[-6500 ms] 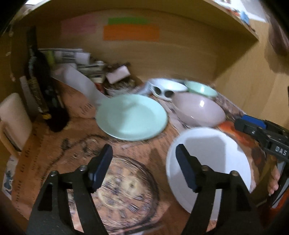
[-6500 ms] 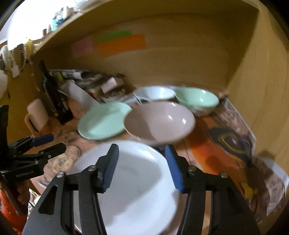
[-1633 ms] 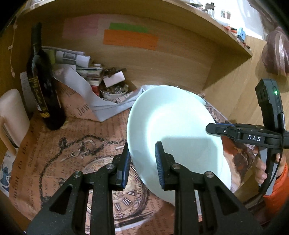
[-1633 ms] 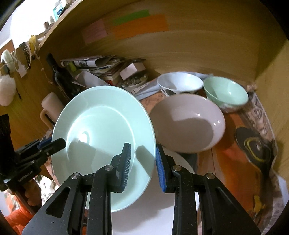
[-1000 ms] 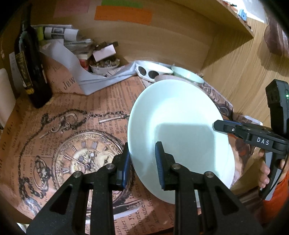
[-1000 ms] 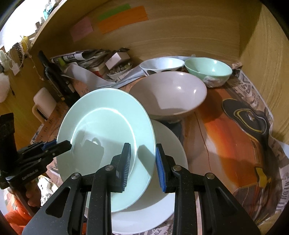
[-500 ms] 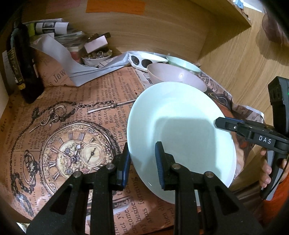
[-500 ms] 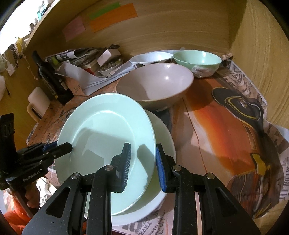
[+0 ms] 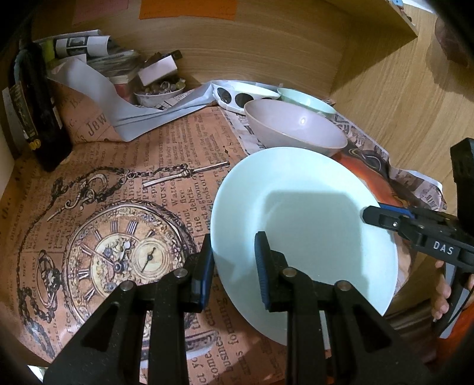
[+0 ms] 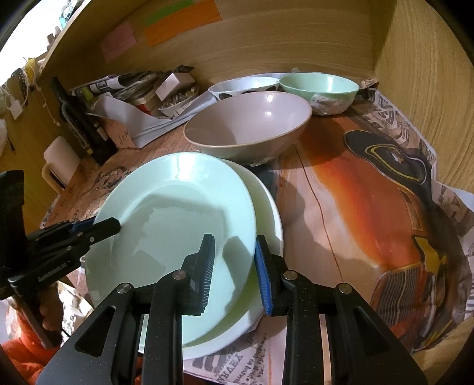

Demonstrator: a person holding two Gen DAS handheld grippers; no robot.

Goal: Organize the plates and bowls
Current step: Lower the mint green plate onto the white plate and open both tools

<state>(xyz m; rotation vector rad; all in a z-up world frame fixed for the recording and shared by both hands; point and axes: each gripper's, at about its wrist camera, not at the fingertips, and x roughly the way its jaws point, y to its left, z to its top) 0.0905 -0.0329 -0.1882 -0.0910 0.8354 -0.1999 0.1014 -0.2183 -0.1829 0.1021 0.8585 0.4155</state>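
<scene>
The mint-green plate (image 9: 308, 213) is gripped at opposite edges by both tools: the left gripper (image 9: 234, 260) is closed on its near rim, and the right gripper (image 10: 232, 266) is clamped on the other rim. The plate is held slightly tilted over a white plate (image 10: 266, 213), whose rim is seen only in the right wrist view, projecting beyond the green one on the right side; whether the two plates are touching cannot be told. In the left wrist view the white plate is hidden beneath the green one.

Just behind the plates a large pinkish-grey bowl (image 10: 248, 124) is seen, and behind it a white bowl with dark spots (image 9: 243, 94) and a mint-green bowl (image 10: 320, 87) are set side by side against the wooden back wall (image 10: 281, 44).

The surface is covered with printed paper: a pocket-watch print (image 9: 118, 254) is shown only in the left view, a car print (image 10: 370, 192) mainly in the right. A dark bottle (image 9: 32, 106) and a heap of papers (image 9: 97, 56) are placed at the left rear. Coloured sticky notes (image 10: 177, 20) are fixed to the wall.
</scene>
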